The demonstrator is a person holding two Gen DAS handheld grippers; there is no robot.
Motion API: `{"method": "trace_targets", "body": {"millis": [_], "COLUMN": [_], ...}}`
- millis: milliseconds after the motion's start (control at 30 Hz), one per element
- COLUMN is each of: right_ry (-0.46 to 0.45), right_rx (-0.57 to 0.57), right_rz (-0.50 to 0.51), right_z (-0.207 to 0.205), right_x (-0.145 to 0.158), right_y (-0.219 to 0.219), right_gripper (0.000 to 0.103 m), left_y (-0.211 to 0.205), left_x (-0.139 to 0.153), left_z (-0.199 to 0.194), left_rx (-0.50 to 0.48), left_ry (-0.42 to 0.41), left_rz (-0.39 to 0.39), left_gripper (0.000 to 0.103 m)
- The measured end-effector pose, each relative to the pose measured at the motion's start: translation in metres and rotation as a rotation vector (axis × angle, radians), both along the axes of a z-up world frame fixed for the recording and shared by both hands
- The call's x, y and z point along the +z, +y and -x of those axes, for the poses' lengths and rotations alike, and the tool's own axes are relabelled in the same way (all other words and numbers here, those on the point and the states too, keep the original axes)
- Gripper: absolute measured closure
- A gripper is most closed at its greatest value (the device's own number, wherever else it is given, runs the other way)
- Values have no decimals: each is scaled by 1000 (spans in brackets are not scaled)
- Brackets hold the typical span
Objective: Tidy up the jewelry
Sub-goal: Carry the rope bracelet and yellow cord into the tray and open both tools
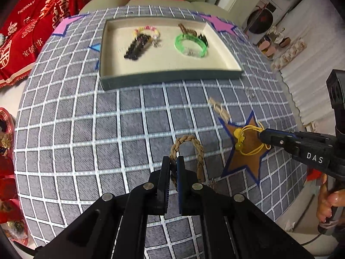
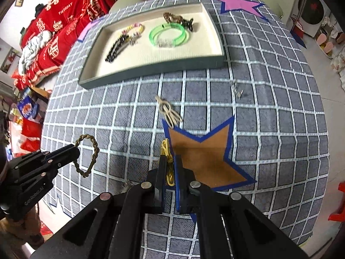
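Braided tan bracelet pinched between the closed jaws of left gripper, loop raised clear of grey checked tablecloth; wide bare cloth ahead, up to near rim of cream-lined tray with green bangle and black clip inside; further right, yellow cord bracelet over brown star, clamped in shut jaws of right gripper; small pale string piece just beyond star; "DAS" printed on right gripper body.
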State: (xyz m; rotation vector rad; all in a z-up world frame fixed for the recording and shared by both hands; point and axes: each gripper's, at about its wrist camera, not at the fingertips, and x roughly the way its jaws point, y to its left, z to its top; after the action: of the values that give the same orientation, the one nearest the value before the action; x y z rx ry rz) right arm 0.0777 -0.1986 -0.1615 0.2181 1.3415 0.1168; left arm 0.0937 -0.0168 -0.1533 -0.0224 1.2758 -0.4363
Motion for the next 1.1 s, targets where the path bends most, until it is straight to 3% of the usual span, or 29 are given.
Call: {"method": "trace_targets", "body": {"millis": [233, 567, 1100], "right_ry": [-67, -160, -156], "right_rx": [-4, 25, 33], "right_rz": [-27, -21, -67], "right_z": [-20, -82, -174], "right_x": [31, 61, 41], "right_y": [-14, -26, -31], "right_gripper": [96, 96, 96], "left_y": [4, 6, -11], "left_x": [21, 44, 28], "left_z": [-22, -75, -159], "left_rx": [31, 75, 131], "left_ry": [-59, -144, -167], "left_rz": [17, 28, -4], "left_gripper": [90, 90, 90]}}
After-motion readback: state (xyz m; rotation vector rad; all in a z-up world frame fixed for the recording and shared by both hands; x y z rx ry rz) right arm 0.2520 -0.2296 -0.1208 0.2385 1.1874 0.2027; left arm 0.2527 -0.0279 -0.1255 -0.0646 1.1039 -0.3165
